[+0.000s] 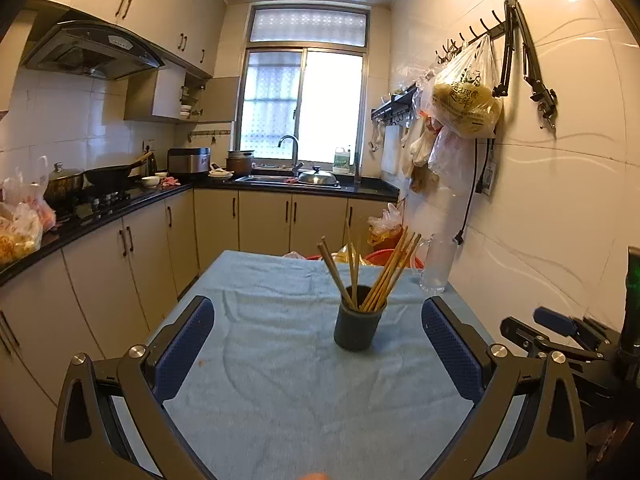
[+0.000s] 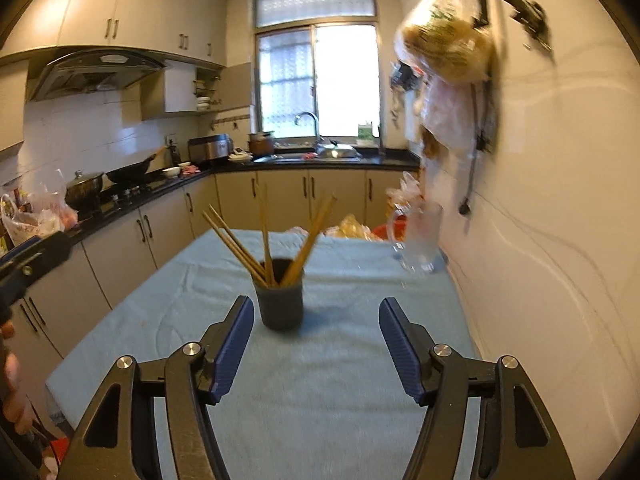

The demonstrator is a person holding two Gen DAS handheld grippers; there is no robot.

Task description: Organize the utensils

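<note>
Table (image 1: 280, 420): chopstick cup (image 1: 359, 322). Only right view shows person's hand (image 2: 12, 396).

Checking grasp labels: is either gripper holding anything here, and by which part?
Nothing is held. The left gripper and right gripper are open and empty; the chopsticks stand in the cup.

Glass pitcher (image 1: 437, 265) on blue towel (image 1: 280, 380) — wok (image 1: 114, 174) on stove.
</note>
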